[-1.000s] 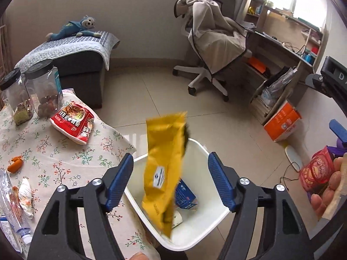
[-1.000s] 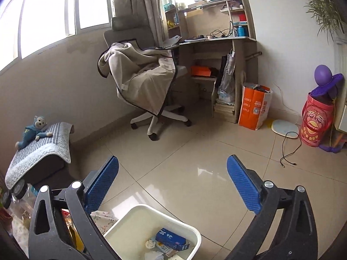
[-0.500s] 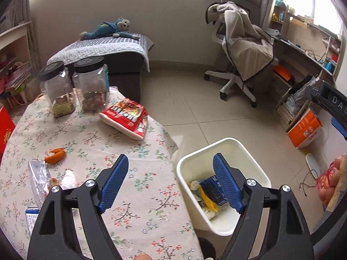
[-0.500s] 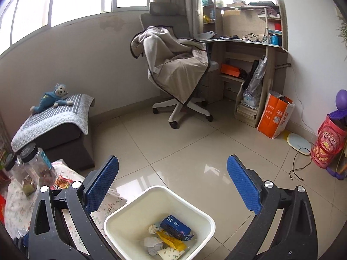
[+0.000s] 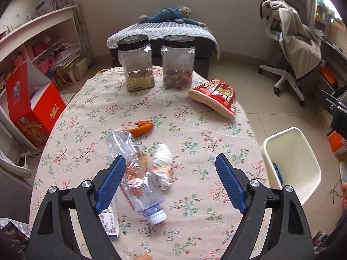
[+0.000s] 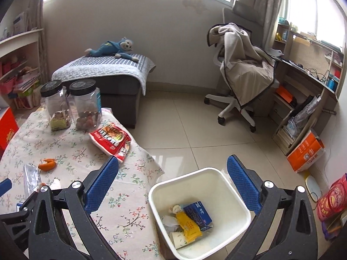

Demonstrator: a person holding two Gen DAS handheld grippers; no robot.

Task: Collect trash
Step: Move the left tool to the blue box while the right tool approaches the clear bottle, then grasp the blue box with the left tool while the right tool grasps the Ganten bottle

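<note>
My left gripper (image 5: 171,169) hangs over the flowered table (image 5: 195,134), its jaws opening and nothing pressed between them. Under it lie a crushed clear plastic bottle (image 5: 136,173) and a crumpled white wrapper (image 5: 162,164). Farther off are an orange peel (image 5: 142,128) and a red snack bag (image 5: 216,96). My right gripper (image 6: 172,181) is open and empty above the white bin (image 6: 219,173). The bin holds a yellow packet (image 6: 188,225), a blue box (image 6: 198,214) and crumpled paper. From the left wrist view the bin (image 5: 292,151) stands at the table's right edge.
Two black-lidded jars (image 5: 158,62) stand at the table's far end. A blue-and-white carton (image 5: 109,218) lies by the left finger. A red box (image 5: 32,110) sits on the floor at left. An office chair (image 6: 240,73) and desk shelves (image 6: 303,99) stand beyond the bin.
The yellow packet dropped from the left gripper into the bin. Both grippers swung left, so the left view went from the bin to the table's trash. The left jaws stand wider.
</note>
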